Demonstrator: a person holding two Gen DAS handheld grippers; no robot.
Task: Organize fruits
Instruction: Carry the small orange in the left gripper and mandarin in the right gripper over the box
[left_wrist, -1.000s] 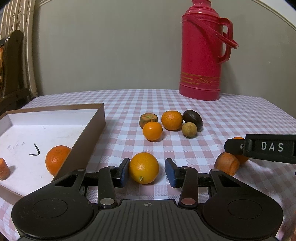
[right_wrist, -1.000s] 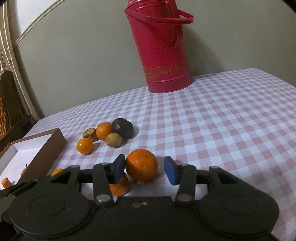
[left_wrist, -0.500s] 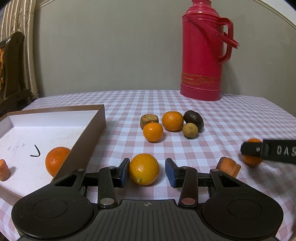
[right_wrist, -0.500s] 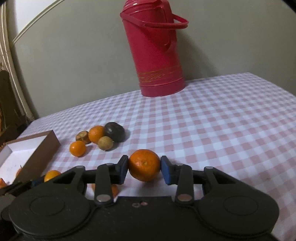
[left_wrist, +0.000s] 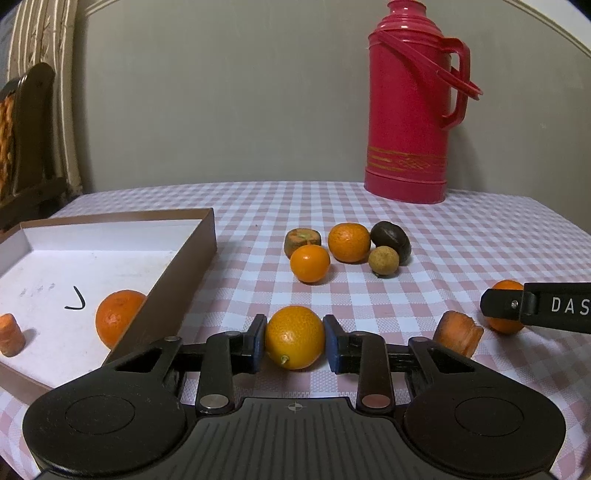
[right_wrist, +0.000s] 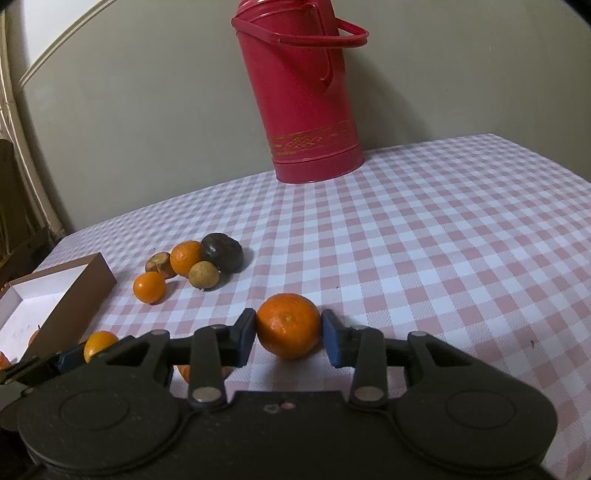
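Left gripper (left_wrist: 294, 338) closing, blue pads pinching the yellow-orange fruit (left_wrist: 294, 336) that sits on the checked tablecloth (left_wrist: 461, 236). Right gripper (right_wrist: 289, 326) is clamped on a mandarin (right_wrist: 289, 325); whether that one sits on the cloth or hangs just above it, I can't tell. At ten o'clock of the left gripper, the brown box (left_wrist: 177, 258) holds an orange (left_wrist: 118, 317), partly hidden by the wall, and a carrot-coloured chunk (left_wrist: 11, 334), cut off. At twelve, a five-fruit cluster (left_wrist: 347, 243). At three, another chunk (left_wrist: 458, 332), half hidden. Red thermos (left_wrist: 410, 110) stands at one.
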